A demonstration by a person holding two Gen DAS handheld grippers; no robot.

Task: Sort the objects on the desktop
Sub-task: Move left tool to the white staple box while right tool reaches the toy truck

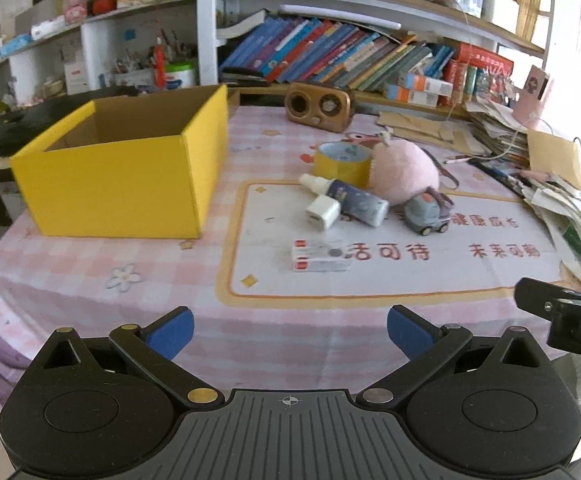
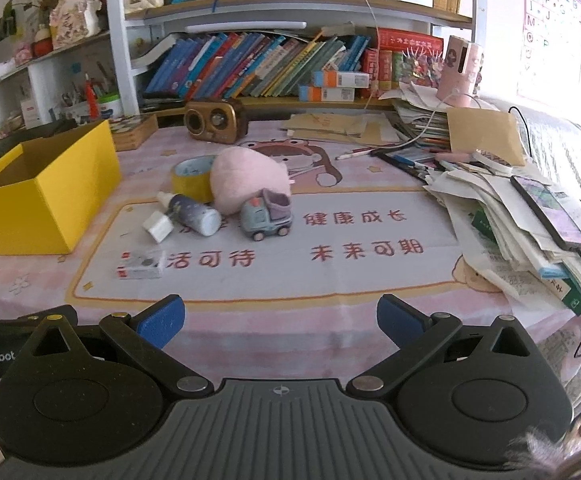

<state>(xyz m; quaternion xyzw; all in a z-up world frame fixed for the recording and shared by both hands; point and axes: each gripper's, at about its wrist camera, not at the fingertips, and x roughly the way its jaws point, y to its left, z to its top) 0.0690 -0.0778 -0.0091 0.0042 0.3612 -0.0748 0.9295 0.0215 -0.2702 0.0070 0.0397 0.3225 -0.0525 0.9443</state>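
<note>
Tape roll (image 1: 341,162), plush (image 1: 404,172), bottle (image 1: 350,199), toy truck (image 1: 426,212) clustered beside open yellow box (image 1: 122,184).

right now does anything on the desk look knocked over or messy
Yes. The spray bottle lies on its side against the tape roll and plush ball, and the paper pile at the right edge is slumped and uneven.

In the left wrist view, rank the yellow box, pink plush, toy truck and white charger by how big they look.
1. yellow box
2. pink plush
3. toy truck
4. white charger
The truck and charger lie similarly near, so that order seems fair.
</note>
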